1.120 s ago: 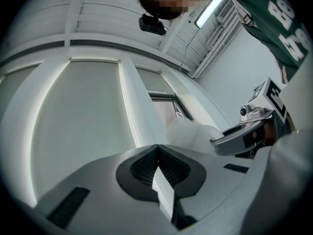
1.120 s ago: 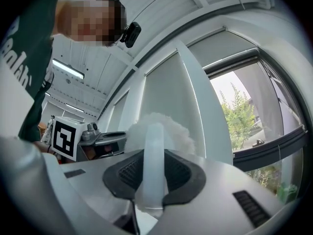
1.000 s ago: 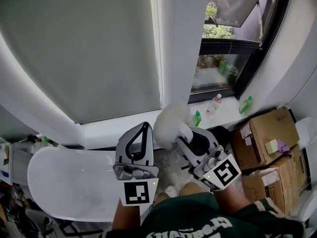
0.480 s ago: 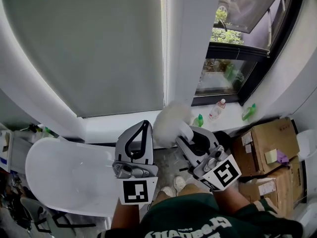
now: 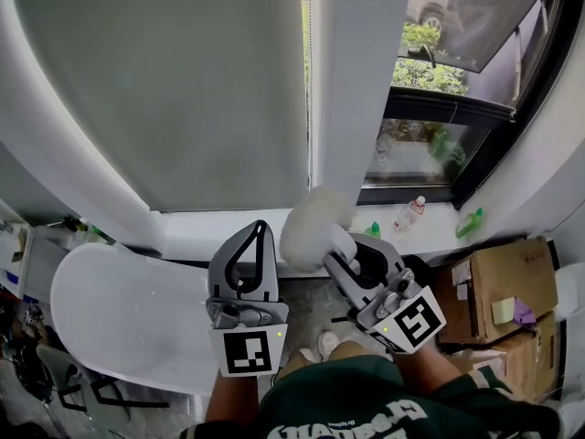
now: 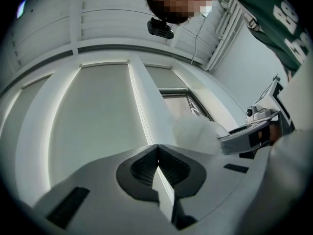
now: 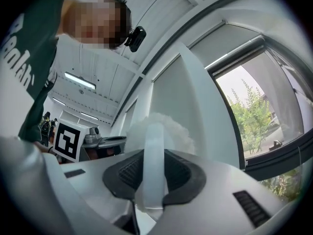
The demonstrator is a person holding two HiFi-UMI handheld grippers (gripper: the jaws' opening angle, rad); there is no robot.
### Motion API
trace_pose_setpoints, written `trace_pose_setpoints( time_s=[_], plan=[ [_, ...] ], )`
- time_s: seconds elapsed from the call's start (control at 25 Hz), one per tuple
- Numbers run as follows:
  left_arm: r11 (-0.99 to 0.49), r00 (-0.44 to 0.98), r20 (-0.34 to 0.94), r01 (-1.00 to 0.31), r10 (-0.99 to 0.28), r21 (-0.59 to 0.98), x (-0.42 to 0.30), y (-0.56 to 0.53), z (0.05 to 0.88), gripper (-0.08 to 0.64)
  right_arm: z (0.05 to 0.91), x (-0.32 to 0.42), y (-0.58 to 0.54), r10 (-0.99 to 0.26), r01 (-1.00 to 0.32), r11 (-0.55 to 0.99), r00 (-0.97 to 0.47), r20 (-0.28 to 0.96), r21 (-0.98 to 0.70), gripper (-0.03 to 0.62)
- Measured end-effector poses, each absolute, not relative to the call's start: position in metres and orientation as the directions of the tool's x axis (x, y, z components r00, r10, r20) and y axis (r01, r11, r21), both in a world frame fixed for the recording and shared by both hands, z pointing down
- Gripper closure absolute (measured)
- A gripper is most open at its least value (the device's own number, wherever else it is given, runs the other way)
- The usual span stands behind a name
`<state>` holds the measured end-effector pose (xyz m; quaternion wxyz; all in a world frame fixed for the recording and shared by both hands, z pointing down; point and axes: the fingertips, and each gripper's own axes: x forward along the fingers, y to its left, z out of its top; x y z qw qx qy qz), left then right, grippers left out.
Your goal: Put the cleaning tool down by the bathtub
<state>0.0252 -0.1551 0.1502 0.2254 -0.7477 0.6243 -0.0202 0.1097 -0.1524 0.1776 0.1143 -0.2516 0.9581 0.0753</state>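
Between the jaws of my right gripper (image 5: 345, 250), the cleaning tool (image 5: 313, 228) is clamped by its white handle, fluffy head up, right of the bathtub (image 5: 110, 309), while my left gripper (image 5: 258, 234) alongside is closed and empty.

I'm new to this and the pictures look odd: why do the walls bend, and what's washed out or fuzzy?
Head view: a wide lens bows the blind. Left gripper view: round picture with black corners, the shut jaws soft up close. Right gripper view: same curving, sky through the window washed out, the fluffy cleaning tool soft near the lens.
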Motion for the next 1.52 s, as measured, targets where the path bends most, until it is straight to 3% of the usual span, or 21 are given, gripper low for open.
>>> trace_pose_setpoints(
  time_s=[0.36,0.96,1.52],
  plan=[
    [-0.010,0.102,-0.230,-0.929,-0.968,-0.369,0.037,-0.176,0.159,0.554,0.187,0.119,-0.185,-0.354,-0.384,0.921,-0.895,-0.271,0.064,0.499],
    [0.231,-0.173,-0.171,-0.879,-0.970,-0.417,-0.026,-0.137,0.178,0.554,0.210,0.065,-0.183,-0.189,-0.192,0.981,-0.940,-0.285,-0.016,0.497],
    [0.223,-0.169,-0.162,-0.876,-0.972,-0.428,-0.057,-0.163,0.187,0.554,0.239,0.032,-0.208,-0.197,-0.185,0.980,-0.953,-0.229,-0.072,0.499]
  ],
)
